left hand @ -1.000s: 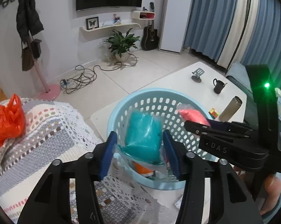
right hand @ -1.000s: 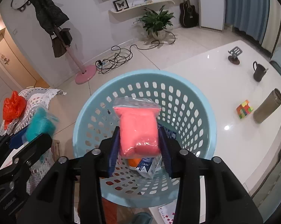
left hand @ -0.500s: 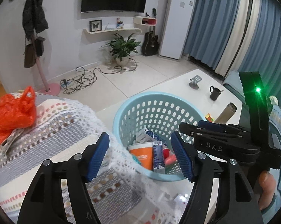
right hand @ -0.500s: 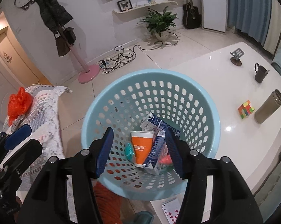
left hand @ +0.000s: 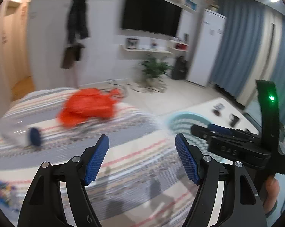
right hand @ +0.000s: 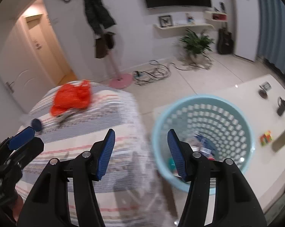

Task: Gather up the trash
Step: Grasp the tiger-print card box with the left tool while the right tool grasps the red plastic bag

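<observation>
Left gripper (left hand: 142, 158) is carried with jaws spread wide and nothing between them, aimed over the striped knitted blanket (left hand: 123, 143); right gripper (right hand: 140, 152) is likewise released and empty, its fingers straddling the gap between blanket edge and round pale-blue perforated plastic basket (right hand: 244, 117). Crumpled orange plastic bag (left hand: 87, 106) is seen lying near the far edge of the blanket, well apart from both grippers; judged the next trash to be collected, hence the open jaws. A clear plastic bottle with dark blue cap (left hand: 31, 137) lies at the blanket's left side. Basket, set on the white table's (right hand: 227, 92) corner just beside the blanket, already holds packets; contents blurred
</observation>
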Action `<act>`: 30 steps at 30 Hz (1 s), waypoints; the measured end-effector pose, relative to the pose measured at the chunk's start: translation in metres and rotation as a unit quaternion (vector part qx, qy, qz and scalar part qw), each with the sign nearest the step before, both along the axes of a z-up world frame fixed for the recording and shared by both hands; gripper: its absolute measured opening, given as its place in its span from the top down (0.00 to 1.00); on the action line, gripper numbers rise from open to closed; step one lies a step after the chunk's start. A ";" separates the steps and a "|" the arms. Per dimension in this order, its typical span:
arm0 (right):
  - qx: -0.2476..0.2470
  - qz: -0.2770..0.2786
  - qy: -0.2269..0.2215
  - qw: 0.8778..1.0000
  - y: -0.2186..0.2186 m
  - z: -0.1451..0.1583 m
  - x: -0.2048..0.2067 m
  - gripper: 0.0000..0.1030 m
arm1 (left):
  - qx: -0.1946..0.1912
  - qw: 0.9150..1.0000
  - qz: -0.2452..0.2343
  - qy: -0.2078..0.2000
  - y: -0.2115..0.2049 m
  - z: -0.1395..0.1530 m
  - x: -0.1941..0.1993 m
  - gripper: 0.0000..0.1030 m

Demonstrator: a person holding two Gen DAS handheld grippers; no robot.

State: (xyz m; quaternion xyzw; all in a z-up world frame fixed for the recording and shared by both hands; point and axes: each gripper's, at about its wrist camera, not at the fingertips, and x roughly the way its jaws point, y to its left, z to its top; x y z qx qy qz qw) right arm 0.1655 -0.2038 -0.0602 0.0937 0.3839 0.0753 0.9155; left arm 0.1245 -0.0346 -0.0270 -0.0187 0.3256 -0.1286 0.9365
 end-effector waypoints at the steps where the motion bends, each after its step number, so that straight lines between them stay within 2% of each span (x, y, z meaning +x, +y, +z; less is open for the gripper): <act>1: 0.004 0.014 -0.006 1.000 0.016 0.001 -0.002 0.48 | 0.006 1.000 0.017 -0.003 0.010 0.001 -0.004 0.31; 5: 0.022 0.052 -0.014 0.998 0.059 -0.002 -0.008 0.48 | 0.031 0.995 0.099 -0.006 0.059 0.003 -0.024 0.30; 10: 0.021 0.090 -0.021 0.995 0.110 -0.005 -0.013 0.46 | 0.062 0.974 0.216 0.020 0.132 -0.008 -0.054 0.29; 16: 0.004 0.119 -0.017 0.993 0.155 -0.012 -0.012 0.46 | 0.041 0.956 0.282 0.067 0.191 -0.028 -0.084 0.25; 22: -0.006 0.134 -0.006 0.991 0.174 -0.021 -0.007 0.46 | -0.025 0.948 0.302 0.102 0.231 -0.047 -0.093 0.23; 26: -0.019 0.143 -0.002 0.989 0.180 -0.022 -0.006 0.46 | -0.098 0.949 0.273 0.126 0.254 -0.054 -0.080 0.23; 30: -0.028 0.149 -0.004 0.988 0.182 -0.020 -0.003 0.46 | -0.100 0.952 0.262 0.125 0.258 -0.054 -0.061 0.22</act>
